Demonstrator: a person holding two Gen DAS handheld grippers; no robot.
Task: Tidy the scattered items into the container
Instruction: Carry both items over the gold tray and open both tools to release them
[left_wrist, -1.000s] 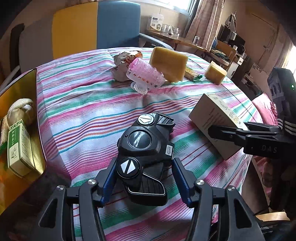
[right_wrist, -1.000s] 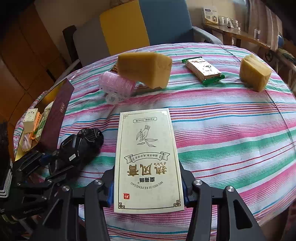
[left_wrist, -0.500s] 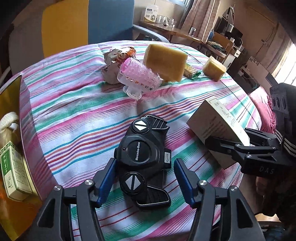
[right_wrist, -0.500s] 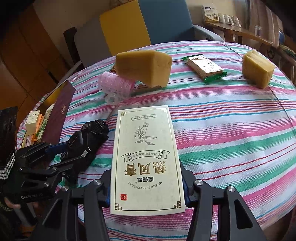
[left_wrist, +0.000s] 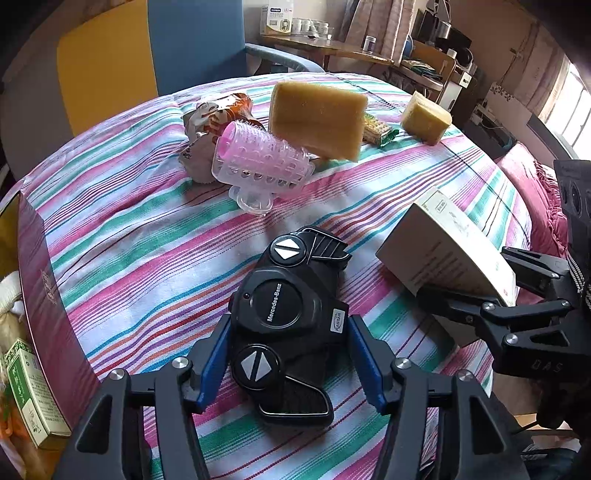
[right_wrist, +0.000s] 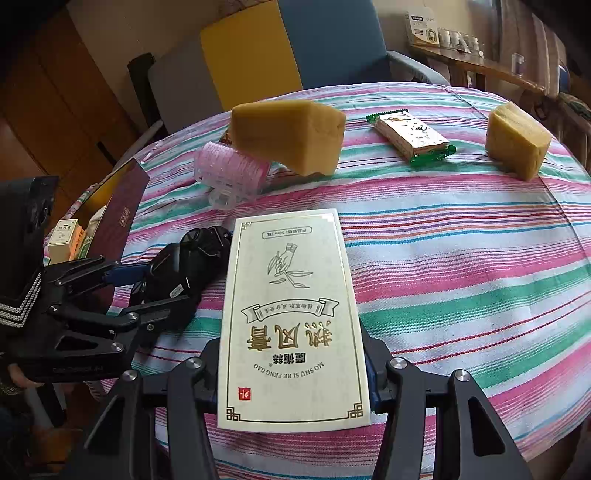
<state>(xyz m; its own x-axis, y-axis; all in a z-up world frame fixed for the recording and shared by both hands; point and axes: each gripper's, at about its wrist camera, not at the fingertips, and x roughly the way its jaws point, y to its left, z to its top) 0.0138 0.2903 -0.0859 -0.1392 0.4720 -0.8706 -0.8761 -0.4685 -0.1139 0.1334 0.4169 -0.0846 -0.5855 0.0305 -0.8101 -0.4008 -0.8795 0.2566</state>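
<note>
While closing: my left tool (left_wrist: 290, 363) straddles the black Mercedes-Benz remote (left_wrist: 291, 317), pads not yet pressing.
Right tool (right_wrist: 293, 373): pinching the white carton (right_wrist: 291, 314).
Next: squeeze, carry to gold box (left_wrist: 48, 317) at nine o'clock.

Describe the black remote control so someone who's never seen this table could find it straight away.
On the striped tablecloth, look near the edge, just right of the dark red box. The remote control lies flat there between the left gripper fingers, the only black thing, with round arrow buttons.
</note>
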